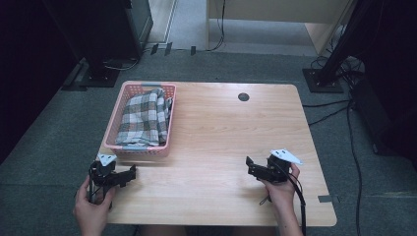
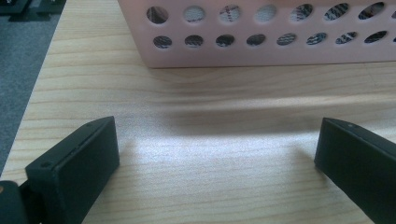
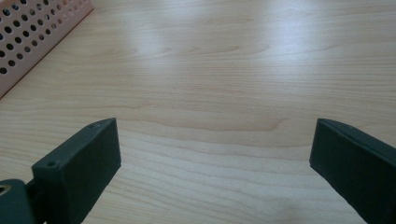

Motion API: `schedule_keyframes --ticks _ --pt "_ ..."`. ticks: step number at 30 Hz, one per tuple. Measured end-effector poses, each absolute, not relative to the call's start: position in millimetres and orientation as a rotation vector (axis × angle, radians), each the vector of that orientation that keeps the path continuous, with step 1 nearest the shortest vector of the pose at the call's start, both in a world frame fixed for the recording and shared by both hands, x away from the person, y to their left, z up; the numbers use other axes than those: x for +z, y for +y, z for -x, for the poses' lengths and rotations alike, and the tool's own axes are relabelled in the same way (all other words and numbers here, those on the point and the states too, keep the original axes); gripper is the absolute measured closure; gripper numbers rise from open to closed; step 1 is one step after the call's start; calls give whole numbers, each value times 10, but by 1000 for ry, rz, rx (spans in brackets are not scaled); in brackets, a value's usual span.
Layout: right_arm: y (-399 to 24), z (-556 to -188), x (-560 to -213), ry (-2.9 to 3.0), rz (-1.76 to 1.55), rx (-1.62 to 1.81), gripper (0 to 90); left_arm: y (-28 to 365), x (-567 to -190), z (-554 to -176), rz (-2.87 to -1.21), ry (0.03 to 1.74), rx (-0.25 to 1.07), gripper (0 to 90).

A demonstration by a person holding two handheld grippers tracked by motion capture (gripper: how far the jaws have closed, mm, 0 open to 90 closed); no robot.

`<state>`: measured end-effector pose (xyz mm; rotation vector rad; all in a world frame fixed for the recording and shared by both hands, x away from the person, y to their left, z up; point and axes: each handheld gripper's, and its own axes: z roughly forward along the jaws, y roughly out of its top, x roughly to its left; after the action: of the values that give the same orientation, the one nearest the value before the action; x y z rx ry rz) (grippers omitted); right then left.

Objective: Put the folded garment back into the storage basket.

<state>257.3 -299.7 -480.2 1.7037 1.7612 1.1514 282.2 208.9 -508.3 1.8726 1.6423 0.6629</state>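
A pink perforated basket [image 1: 169, 129] stands at the table's left and holds a folded plaid cloth [image 1: 145, 118]. My left gripper [image 1: 132, 173] rests near the front left corner, just in front of the basket, jaws wide open with bare wood between them. In the left gripper view the basket wall [image 2: 261, 51] stands close ahead, plaid showing through its holes. My right gripper [image 1: 250, 166] sits at the front right, open and holding nothing, pointing left across the table. The basket's corner [image 3: 28, 37] appears at the upper left of the right gripper view.
The wooden table [image 1: 231, 132] has a dark round cable hole [image 1: 243, 97] near its far edge. Black stand bases [image 1: 101, 76] and cables lie on the grey carpet around it. A cable trails from my right gripper over the front edge.
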Motion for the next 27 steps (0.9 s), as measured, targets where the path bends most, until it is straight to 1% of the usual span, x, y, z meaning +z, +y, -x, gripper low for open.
schedule_keyframes --ticks 14,27 --pt "-3271 -2427 -4786 1739 -1718 1133 23 2090 -5083 -2822 -1874 1641 663 0" --pt "-3390 -2384 -4768 1744 -1726 1117 25 2090 -5083 -2822 -1874 1641 663 0"
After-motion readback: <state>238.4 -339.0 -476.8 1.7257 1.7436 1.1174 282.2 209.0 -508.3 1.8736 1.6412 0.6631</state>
